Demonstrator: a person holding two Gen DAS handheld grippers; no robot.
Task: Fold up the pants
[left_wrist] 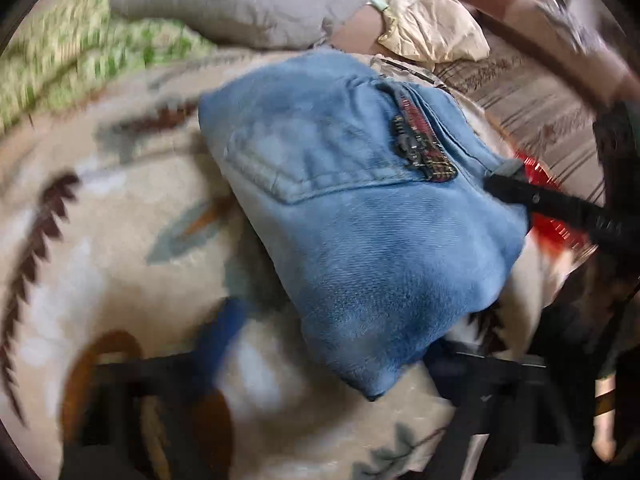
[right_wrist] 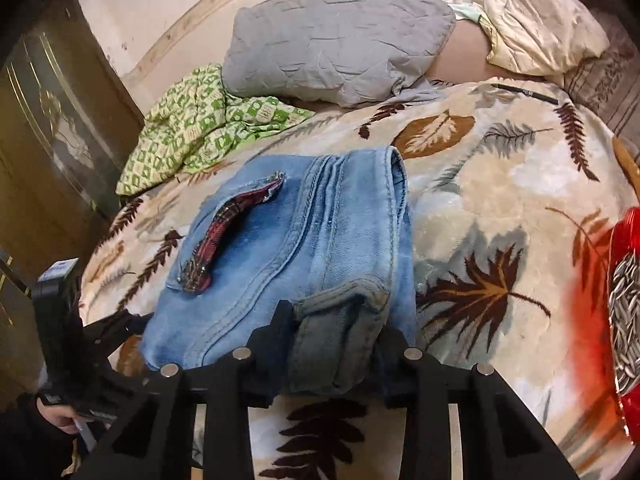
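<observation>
Pinching the folded pants (right_wrist: pixel 288 256) at lower centre, the right gripper (right_wrist: pixel 330 354) grips denim; the blurred left gripper (left_wrist: pixel 312 376) seems closed on their near edge.

A grey pillow (right_wrist: pixel 336 40) and a cream pillow (right_wrist: pixel 548 28) lie at the leaf-print blanket's (right_wrist: pixel 500 200) far edge; a green checked cloth (right_wrist: pixel 200 120) is bunched at its far left corner.
</observation>
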